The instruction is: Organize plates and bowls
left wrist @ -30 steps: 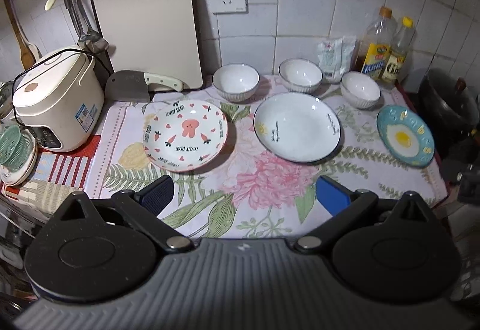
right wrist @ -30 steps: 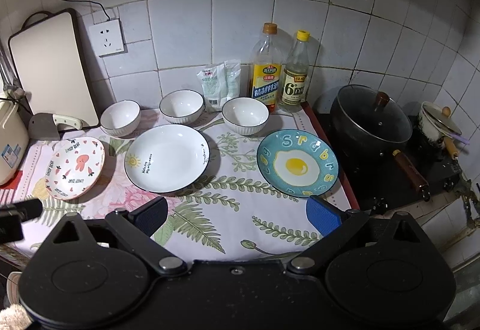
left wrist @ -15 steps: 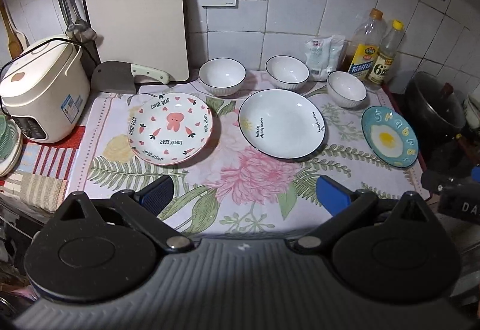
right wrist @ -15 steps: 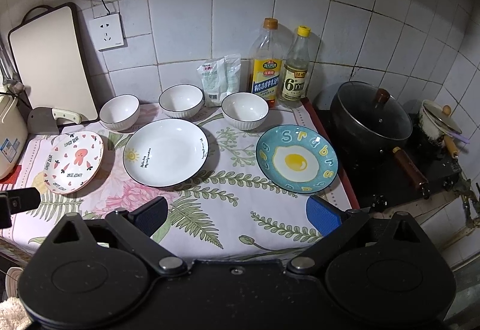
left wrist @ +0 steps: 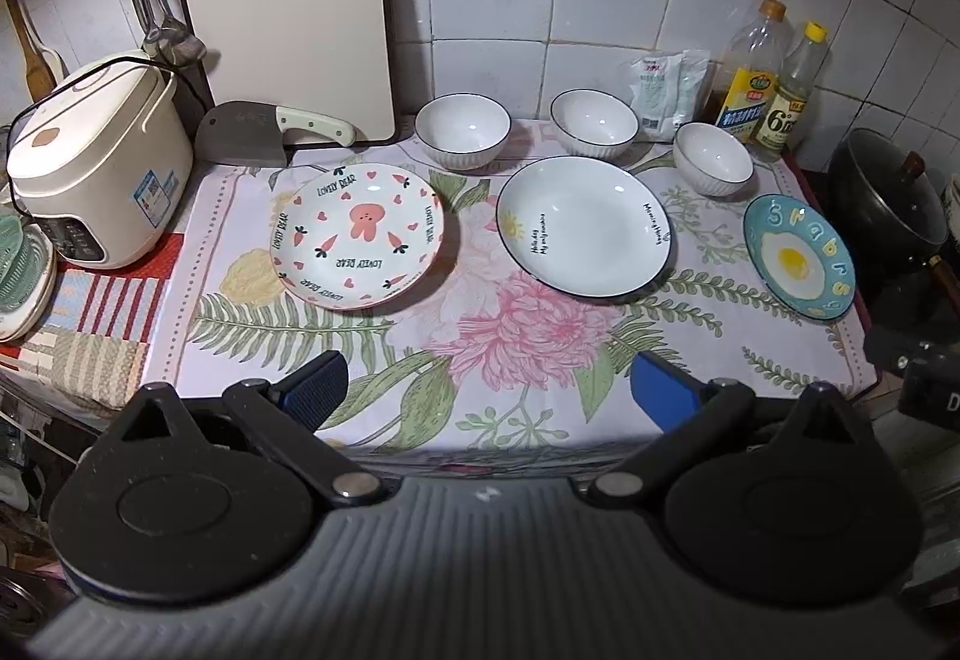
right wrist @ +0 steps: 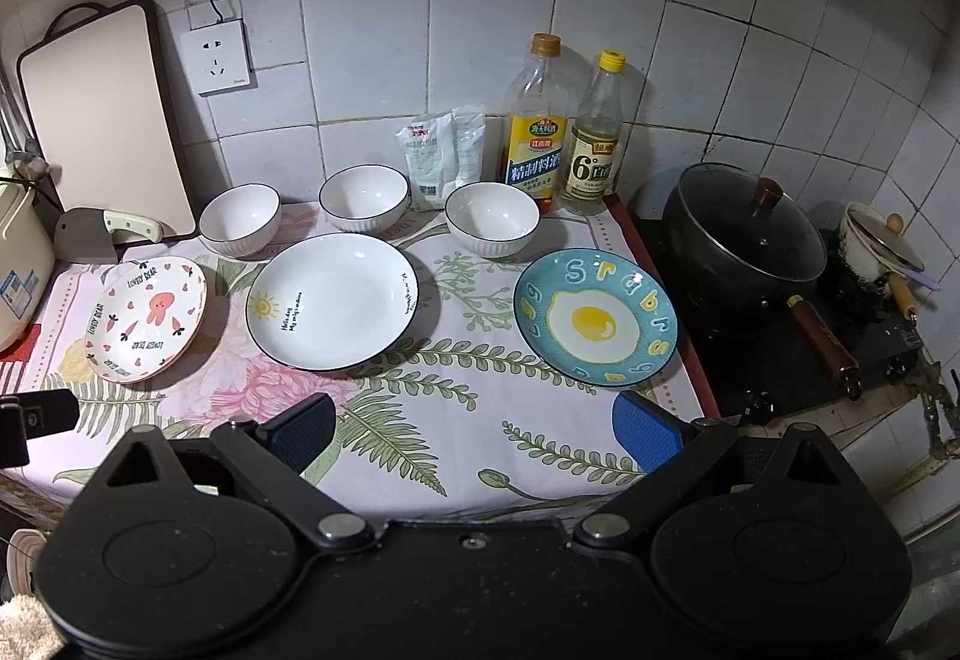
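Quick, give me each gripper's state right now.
Left gripper: open, holding nothing.
Right gripper: open, holding nothing.

Three plates (right wrist: pixel 333 300) and three bowls (right wrist: pixel 492 217) beyond spread, empty right gripper (right wrist: pixel 474 435) fingers (right wrist: pixel 645 431).

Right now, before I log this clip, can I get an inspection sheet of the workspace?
Surface: floral cloth over the counter, flat.
Job's things: three plates in front, three bowls behind, all apart, unstacked.
Clutter: cleaver, cutting board, rice cooker, two bottles, packets.
Grippers: left gripper and right gripper, jaws open, empty.
Cables: cord at wall socket.
Surroundings: tiled wall; lidded pot on stove.
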Demonstrator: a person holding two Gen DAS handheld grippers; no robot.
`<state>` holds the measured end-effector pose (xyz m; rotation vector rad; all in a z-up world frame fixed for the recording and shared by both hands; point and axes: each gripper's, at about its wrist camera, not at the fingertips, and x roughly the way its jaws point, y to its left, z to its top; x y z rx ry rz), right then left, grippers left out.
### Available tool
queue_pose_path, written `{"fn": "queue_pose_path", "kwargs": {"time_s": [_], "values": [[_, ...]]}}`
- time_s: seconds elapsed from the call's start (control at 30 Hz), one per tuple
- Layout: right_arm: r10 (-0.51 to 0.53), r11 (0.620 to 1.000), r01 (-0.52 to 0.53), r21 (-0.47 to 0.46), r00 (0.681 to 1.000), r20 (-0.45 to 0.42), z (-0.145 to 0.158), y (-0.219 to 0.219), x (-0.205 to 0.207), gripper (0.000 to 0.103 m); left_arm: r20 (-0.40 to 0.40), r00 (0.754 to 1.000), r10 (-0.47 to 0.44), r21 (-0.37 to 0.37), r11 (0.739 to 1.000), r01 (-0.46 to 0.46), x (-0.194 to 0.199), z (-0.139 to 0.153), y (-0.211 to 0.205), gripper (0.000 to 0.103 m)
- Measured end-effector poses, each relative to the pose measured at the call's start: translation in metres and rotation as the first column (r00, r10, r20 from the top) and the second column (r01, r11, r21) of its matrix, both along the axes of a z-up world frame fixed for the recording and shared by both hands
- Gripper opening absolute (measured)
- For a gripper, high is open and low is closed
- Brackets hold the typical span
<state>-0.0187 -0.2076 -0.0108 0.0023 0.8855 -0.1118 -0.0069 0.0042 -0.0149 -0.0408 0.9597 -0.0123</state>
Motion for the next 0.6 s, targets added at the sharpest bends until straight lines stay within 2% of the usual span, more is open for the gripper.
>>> {"fn": "queue_pose_path", "kwargs": {"time_s": [0.33, 0.6], "values": [[0.010, 1.000, -0.010, -0.015, 1.000, -0.007, -0.004, 0.004, 0.004, 0.100, -0.020, 1.000, -0.013, 0.021, 1.000, 0.013, 0.007, -0.003, 0.001, 0.100], [0.022, 1.000, -0.022, -0.021, 1.000, -0.015, -0.004, 0.008, 0.010, 0.100, -0.045, 0.999, -0.015, 0.006, 1.000, 0.015, 0.013, -0.004, 0.009, 0.100]]}}
